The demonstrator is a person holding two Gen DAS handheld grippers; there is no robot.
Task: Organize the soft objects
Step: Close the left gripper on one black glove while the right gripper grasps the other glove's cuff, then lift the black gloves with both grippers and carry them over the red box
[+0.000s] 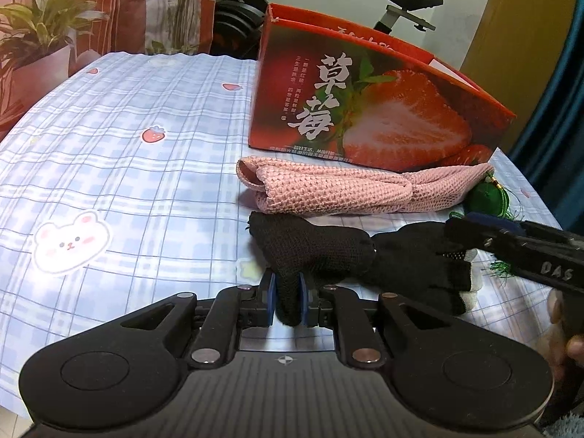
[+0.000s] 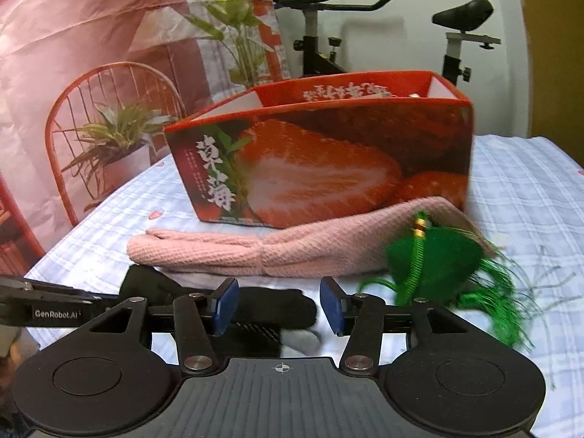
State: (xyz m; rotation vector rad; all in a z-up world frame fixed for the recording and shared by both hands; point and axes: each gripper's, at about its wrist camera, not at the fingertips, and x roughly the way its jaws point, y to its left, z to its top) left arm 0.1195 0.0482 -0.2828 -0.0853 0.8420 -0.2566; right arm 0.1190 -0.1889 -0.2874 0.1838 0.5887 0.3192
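Currently: left gripper (image 1: 287, 294) pinched tight on black knit glove (image 1: 310, 252), near pink scarf (image 1: 328, 191). Right gripper (image 2: 279, 310) open, gripping nothing. Risk: glove tip slipping out; green tassel (image 2: 434, 259) snagging en route to strawberry box (image 1: 365, 102).

The black glove (image 1: 310, 252) is seen as a fuzzy, matt knit, with 1 paler, smoother fingertip patch. The pink scarf (image 1: 328, 189) is done in a chunky ribbed knit, soft and dull. The strawberry box (image 1: 365, 109) looks like printed cardboard with a slight sheen. The green tassel (image 2: 430, 255) is made of silky, shiny thread with 2 small gold beads. The tablecloth (image 1: 127, 146) is a thin, smooth printed cloth. The left gripper (image 1: 287, 301) is moulded in matt black plastic, with brushed metal pins and rubbery blue pads (image 1: 271, 303).
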